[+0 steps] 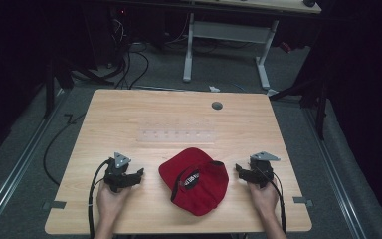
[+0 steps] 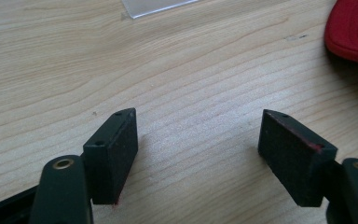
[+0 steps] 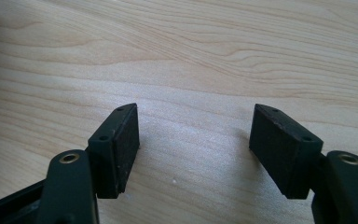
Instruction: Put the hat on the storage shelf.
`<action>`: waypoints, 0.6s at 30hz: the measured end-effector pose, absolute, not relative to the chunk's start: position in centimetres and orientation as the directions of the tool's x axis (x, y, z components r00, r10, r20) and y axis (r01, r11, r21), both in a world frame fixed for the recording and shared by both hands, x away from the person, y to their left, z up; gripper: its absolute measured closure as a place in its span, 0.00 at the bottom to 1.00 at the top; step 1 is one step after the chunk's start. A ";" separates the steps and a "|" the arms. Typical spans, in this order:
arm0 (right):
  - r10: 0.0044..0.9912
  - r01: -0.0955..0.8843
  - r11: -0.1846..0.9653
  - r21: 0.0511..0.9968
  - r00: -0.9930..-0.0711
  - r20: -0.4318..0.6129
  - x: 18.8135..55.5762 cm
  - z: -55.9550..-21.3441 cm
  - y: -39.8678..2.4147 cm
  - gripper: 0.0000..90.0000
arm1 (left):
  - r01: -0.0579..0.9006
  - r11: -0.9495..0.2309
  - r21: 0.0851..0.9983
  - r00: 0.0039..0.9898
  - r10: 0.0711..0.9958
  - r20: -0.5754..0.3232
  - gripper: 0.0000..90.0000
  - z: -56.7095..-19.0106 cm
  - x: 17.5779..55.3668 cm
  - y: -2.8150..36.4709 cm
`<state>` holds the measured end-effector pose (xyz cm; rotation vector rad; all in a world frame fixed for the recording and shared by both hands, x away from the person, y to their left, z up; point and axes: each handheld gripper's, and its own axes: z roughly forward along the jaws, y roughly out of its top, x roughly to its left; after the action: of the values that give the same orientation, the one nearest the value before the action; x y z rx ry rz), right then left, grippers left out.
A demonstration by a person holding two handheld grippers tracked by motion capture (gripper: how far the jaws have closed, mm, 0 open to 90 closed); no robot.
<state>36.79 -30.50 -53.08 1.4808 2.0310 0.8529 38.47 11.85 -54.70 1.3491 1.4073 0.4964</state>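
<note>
A red cap (image 1: 195, 179) with a dark round logo lies on the wooden table (image 1: 129, 114), near the front and between both hands. My left gripper (image 1: 138, 174) rests to the left of the cap, its jaws wide open over bare wood; the left gripper view catches the cap's red edge (image 2: 352, 32) at the upper right, apart from the gripper (image 2: 198, 140). On the cap's right side my right gripper (image 1: 239, 169) points toward it, open, a short gap away. The right gripper view has the open gripper (image 3: 195, 133) over plain wood grain.
A clear plastic strip (image 1: 176, 136) lies across the table's middle, its corner (image 2: 156, 5) showing in the left gripper view. A grey round cap (image 1: 217, 105) sits at the table's far side. Beyond the table stand a white desk frame (image 1: 229, 40) and cables (image 1: 129, 62) on the floor.
</note>
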 end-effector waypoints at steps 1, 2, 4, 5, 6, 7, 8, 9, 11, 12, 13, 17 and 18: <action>0.955 0.654 0.219 0.724 -0.297 -0.020 36.8 -53.1 -30.5 0.37 | 0.447 0.273 0.852 0.214 0.892 -0.398 0.32 -54.7 38.5 11.9; 0.955 0.656 0.215 0.724 -0.295 -0.017 36.8 -53.1 -30.5 0.37 | 0.447 0.273 0.852 0.214 0.892 -0.398 0.32 -54.7 38.5 11.9; 0.955 0.655 0.218 0.724 -0.297 -0.018 36.8 -53.1 -30.5 0.37 | 0.447 0.273 0.852 0.214 0.892 -0.398 0.32 -54.7 38.5 11.9; 0.955 0.656 0.215 0.724 -0.295 -0.017 36.8 -53.1 -30.5 0.37 | 0.447 0.274 0.852 0.214 0.892 -0.399 0.32 -54.7 38.5 11.9; 0.955 0.655 0.217 0.724 -0.297 -0.018 36.8 -53.1 -30.5 0.37 | 0.447 0.274 0.852 0.214 0.892 -0.399 0.32 -54.7 38.5 11.9; 0.955 0.655 0.217 0.724 -0.297 -0.018 36.8 -53.1 -30.5 0.37 | 0.447 0.274 0.852 0.214 0.892 -0.399 0.32 -54.7 38.5 11.9; 0.955 0.655 0.217 0.724 -0.297 -0.018 36.8 -53.1 -30.5 0.37 | 0.447 0.273 0.852 0.214 0.892 -0.398 0.32 -54.7 38.5 11.9; 0.955 0.655 0.217 0.724 -0.296 -0.018 36.8 -53.1 -30.5 0.37 | 0.448 0.273 0.852 0.214 0.892 -0.398 0.32 -54.7 38.5 11.9; 0.957 0.656 0.212 0.724 -0.290 -0.017 36.8 -53.1 -30.5 0.37 | 0.447 0.274 0.852 0.214 0.892 -0.399 0.32 -54.7 38.5 11.9; 0.959 0.658 0.203 0.725 -0.282 -0.013 36.8 -53.1 -30.4 0.37 | 0.447 0.274 0.851 0.214 0.891 -0.400 0.32 -54.7 38.5 11.9; 0.959 0.658 0.203 0.725 -0.282 -0.013 36.8 -53.1 -30.4 0.37 | 0.447 0.274 0.851 0.214 0.891 -0.400 0.32 -54.7 38.5 11.9; 0.956 0.657 0.208 0.725 -0.292 -0.009 36.7 -53.1 -30.4 0.37 | 0.452 0.265 0.852 0.223 0.891 -0.395 0.29 -54.7 38.5 11.8; 0.956 0.657 0.209 0.724 -0.294 -0.009 36.7 -53.1 -30.4 0.38 | 0.452 0.265 0.852 0.223 0.891 -0.395 0.29 -54.7 38.5 11.8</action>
<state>36.71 -30.43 -53.06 1.4919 2.0293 0.8619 38.45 11.82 -54.71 1.3591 1.4024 0.4893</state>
